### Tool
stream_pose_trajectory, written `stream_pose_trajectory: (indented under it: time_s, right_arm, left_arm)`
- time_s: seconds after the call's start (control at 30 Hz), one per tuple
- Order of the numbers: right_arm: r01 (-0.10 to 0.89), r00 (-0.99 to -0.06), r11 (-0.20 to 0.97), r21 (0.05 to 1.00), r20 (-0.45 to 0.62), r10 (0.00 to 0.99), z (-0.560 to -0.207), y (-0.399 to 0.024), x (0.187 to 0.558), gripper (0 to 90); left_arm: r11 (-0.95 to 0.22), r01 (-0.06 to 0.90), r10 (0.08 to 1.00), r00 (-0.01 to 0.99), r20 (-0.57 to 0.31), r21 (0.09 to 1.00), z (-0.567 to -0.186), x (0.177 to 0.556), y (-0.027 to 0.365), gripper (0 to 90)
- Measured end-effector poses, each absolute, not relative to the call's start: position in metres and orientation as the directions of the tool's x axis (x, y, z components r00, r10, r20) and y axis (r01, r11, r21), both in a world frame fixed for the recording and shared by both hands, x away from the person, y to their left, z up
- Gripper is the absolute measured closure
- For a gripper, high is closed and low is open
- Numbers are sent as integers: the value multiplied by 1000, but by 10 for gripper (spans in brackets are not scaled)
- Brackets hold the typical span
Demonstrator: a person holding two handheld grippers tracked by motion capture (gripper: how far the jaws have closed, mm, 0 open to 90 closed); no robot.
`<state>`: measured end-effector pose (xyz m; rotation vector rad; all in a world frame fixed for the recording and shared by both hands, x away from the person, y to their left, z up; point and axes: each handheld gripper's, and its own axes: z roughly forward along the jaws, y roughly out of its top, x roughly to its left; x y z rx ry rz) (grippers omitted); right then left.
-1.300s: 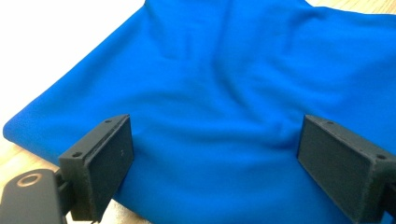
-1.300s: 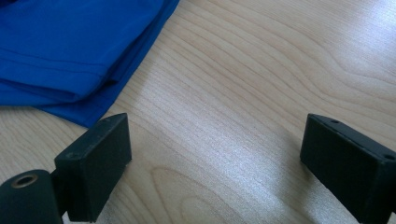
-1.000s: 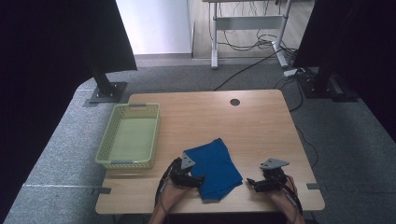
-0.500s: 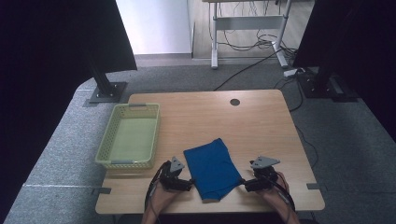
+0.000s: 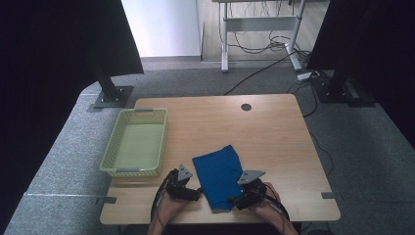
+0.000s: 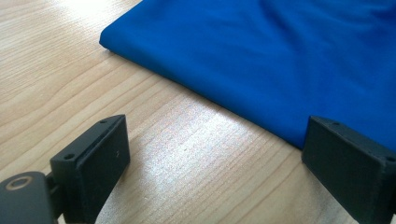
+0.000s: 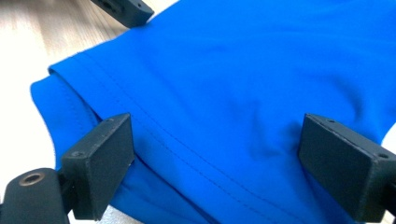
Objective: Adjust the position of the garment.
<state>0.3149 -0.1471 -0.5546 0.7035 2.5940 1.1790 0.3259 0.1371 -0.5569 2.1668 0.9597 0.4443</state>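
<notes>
Cloth [image 5: 219,176], folded, is lying limp and light on the counter [image 5: 274,132]; both hand-held grippers, left [image 5: 195,192] and right [image 5: 234,200], are standing spread; gripping its hemmed near edge appears best.

A folded blue cloth [image 5: 218,176] lies on the wooden counter [image 5: 264,132], near its front edge. The left hand-held gripper [image 5: 195,192] and the right hand-held gripper [image 5: 234,200] are at its two sides. A green basket [image 5: 137,142] stands at the left.
</notes>
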Motion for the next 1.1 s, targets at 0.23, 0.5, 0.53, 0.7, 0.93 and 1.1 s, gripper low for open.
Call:
stream_pose_trajectory:
  time_s: [0.23, 0.5, 0.53, 0.7, 0.93, 1.1]
  right_arm:
    - [338, -856, 583, 739, -15, 516, -559, -150, 316, 137]
    - [391, -796, 538, 747, -19, 605, -559, -166, 322, 154]
    - [400, -785, 531, 747, -20, 619, -559, -169, 323, 154]
    - [434, -739, 497, 751, -20, 674, -560, -180, 326, 154]
    - [443, -738, 449, 776, 31, 675, -552, -193, 324, 148]
    - [475, -710, 447, 759, 31, 703, -552, -209, 322, 145]
  left_arm:
    - [-460, 507, 755, 655, 22, 729, -557, 326, 136, 75]
    - [-458, 509, 759, 651, 22, 729, -557, 327, 136, 75]
    - [-458, 509, 759, 651, 22, 729, -557, 327, 136, 75]
    - [-458, 510, 760, 650, 23, 728, -557, 327, 136, 75]
    - [-457, 511, 761, 649, 23, 728, -557, 327, 136, 75]
    - [-456, 511, 762, 648, 22, 728, -557, 327, 135, 75]
